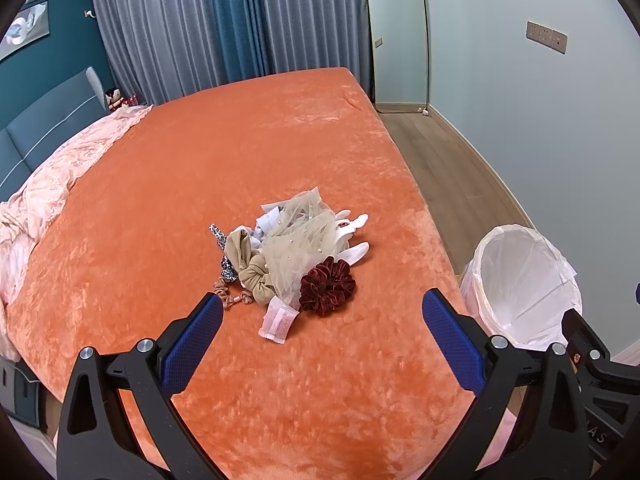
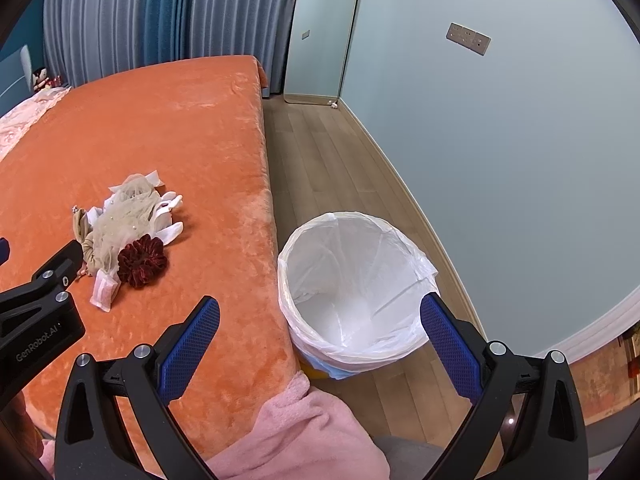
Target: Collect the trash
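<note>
Wide apart and empty, the left gripper point(image 1: 322, 314) hangs over the orange plush bed point(image 1: 192, 184); just beyond lie a small white paper sachet point(image 1: 278, 320), a dark red velvet scrunchie point(image 1: 327, 286) and a heap of beige tulle and hair ties point(image 1: 292, 240). Right view: the right gripper point(image 2: 320, 320), equally wide and empty, frames the white-lined round bin point(image 2: 356, 284) at centre, on the floor beside the bed.

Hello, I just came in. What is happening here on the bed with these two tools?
A person holds a gripper in each hand to collect trash from the orange bed. Both the left gripper and the right gripper are open and hold nothing. A small pile of hair scrunchies, tulle and a small white packet lies untouched on the bed. The lined bin beside the bed looks empty.
</note>
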